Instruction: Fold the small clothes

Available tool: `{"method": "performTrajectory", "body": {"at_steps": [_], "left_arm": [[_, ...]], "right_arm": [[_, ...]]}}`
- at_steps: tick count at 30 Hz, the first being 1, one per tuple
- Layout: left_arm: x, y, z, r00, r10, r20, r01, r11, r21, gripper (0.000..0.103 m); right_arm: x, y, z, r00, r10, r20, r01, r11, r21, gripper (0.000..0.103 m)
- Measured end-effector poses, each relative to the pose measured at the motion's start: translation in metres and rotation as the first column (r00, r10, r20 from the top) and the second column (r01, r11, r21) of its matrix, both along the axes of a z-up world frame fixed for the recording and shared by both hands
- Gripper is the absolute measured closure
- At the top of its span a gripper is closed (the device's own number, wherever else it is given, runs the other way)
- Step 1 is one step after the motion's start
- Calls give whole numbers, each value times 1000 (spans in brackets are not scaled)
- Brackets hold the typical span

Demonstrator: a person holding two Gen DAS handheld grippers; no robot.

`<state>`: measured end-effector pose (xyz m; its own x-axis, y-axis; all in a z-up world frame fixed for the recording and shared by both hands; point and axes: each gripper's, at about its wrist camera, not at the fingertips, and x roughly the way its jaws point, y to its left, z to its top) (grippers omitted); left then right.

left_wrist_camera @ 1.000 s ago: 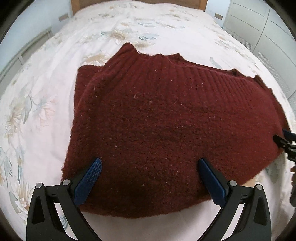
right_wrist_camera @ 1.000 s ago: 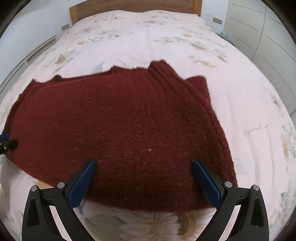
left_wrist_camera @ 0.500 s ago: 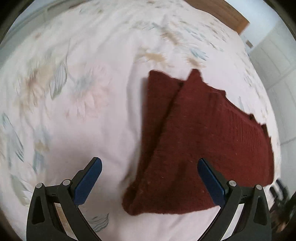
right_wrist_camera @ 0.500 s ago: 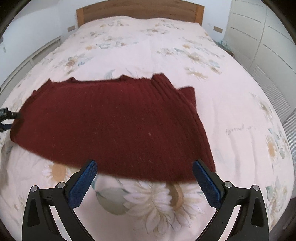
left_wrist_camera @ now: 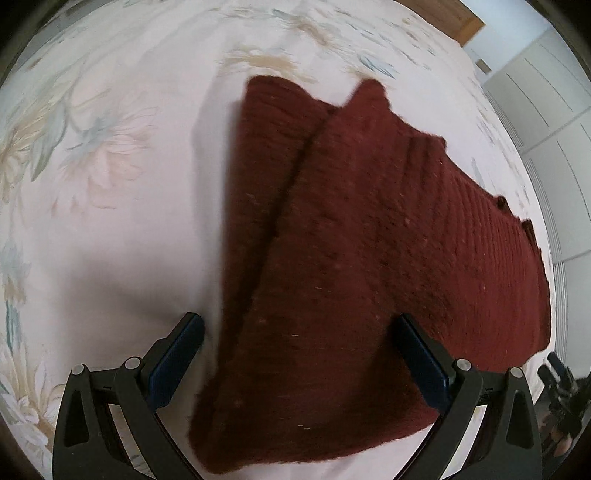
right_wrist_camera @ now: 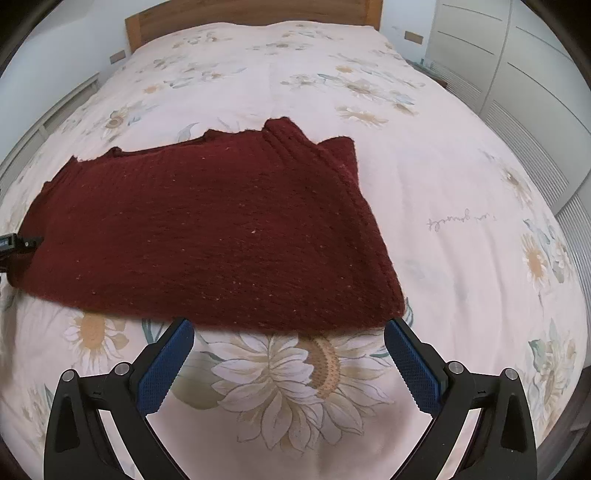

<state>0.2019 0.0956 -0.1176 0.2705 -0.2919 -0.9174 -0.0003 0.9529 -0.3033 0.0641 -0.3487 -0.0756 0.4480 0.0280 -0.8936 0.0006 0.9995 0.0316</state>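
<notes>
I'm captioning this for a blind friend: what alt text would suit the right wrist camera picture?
A dark red knitted sweater lies folded flat on a bed with a floral bedspread. The open right gripper hovers just short of its near edge, holding nothing.

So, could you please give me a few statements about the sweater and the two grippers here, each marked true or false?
1. The dark red sweater lies on a floral bedspread. True.
2. The right gripper is shut on the sweater. False: its jaws stand open, over the bedspread just short of the sweater's near edge.
3. The left gripper is open, with the sweater's corner between its fingers. True.
4. The sweater hangs off the side of the bed. False: it rests wholly on the bedspread.
5. A wooden headboard stands at the far end. True.
</notes>
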Motion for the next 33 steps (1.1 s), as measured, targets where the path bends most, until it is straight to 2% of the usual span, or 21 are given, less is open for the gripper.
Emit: {"method": "performTrajectory", "body": {"at_steps": [1,3,7,8,12,16,23,26,29,33], "left_arm": [[0,-3,-1,1000,-5,-2,5,1000,-7,17],[0,-6,2,1000,-18,-2,18,1000,-20,32],[3,-13,6,999,-45,-17,44,998,-51,71],[2,-15,12,999,-46,-9,46,998,-37,73],[-3,-22,41,998,-45,45,46,998,-40,78],[-9,-38,78,993,-80,87,86,994,-62,80],[1,-116,143,969,-194,150,214,969,-126,82],[12,-173,158,952,-251,173,275,953,-130,83],[16,-231,159,932,-307,193,331,937,-107,83],[10,-296,141,906,-386,175,401,914,-61,84]], "right_arm": [[-1,-1,0,1000,-1,0,1,1000,0,0],[-1,-2,1,1000,-5,0,5,1000,3,0],[-4,-9,4,1000,-22,11,22,1000,20,0],[-5,-11,5,1000,-25,14,24,999,25,0],[-7,-19,14,999,-37,36,35,999,39,0],[-9,-32,26,996,-62,65,58,996,62,0],[-11,-66,45,987,-122,109,112,989,96,0],[-13,-84,53,980,-158,123,146,984,105,0],[-18,-101,59,972,-191,134,177,978,109,0],[-26,-121,62,965,-223,137,209,971,112,0]]}}
